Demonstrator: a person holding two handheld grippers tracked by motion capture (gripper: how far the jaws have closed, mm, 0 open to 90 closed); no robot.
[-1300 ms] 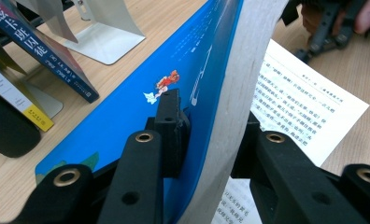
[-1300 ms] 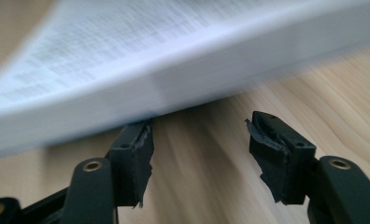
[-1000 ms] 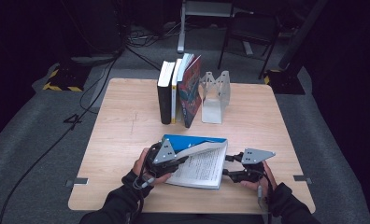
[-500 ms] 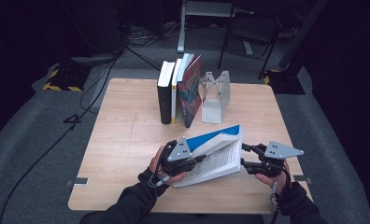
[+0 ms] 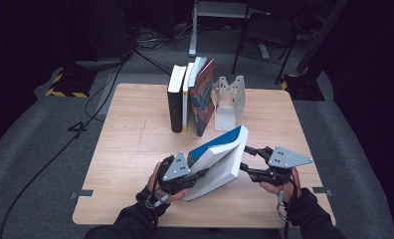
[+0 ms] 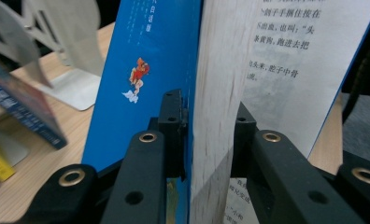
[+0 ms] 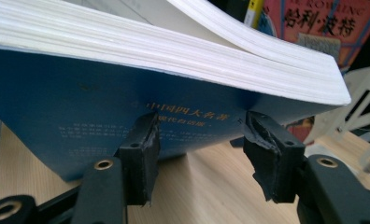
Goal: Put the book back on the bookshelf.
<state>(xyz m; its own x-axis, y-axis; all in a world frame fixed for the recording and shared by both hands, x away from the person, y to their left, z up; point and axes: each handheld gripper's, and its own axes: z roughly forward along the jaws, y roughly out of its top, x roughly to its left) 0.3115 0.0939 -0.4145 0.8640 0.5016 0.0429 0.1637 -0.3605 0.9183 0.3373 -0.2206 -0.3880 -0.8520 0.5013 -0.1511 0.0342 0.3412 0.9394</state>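
Note:
A thick book (image 5: 220, 154) with a blue cover is held tilted above the table's near edge, its right side raised. My left gripper (image 5: 200, 172) is shut on its lower left part. In the left gripper view the pads of that gripper (image 6: 206, 135) pinch the blue front cover (image 6: 141, 70) and a stack of pages, with a printed page loose to the right; these jaws have just eased open slightly with the stack still between them. My right gripper (image 5: 245, 160) stands open under the right edge. In its own view its gripper (image 7: 199, 135) has both fingertips against the blue back cover (image 7: 103, 102).
Several books (image 5: 190, 97) stand upright at the back of the wooden table (image 5: 125, 149), the outermost leaning. A grey metal bookend (image 5: 230, 99) stands just right of them, beyond the held book. Cables lie on the floor behind the table.
The book has risen off the table and tilted, right side up, its pages closing together. My right gripper has climbed under that edge; the left has stayed near its place.

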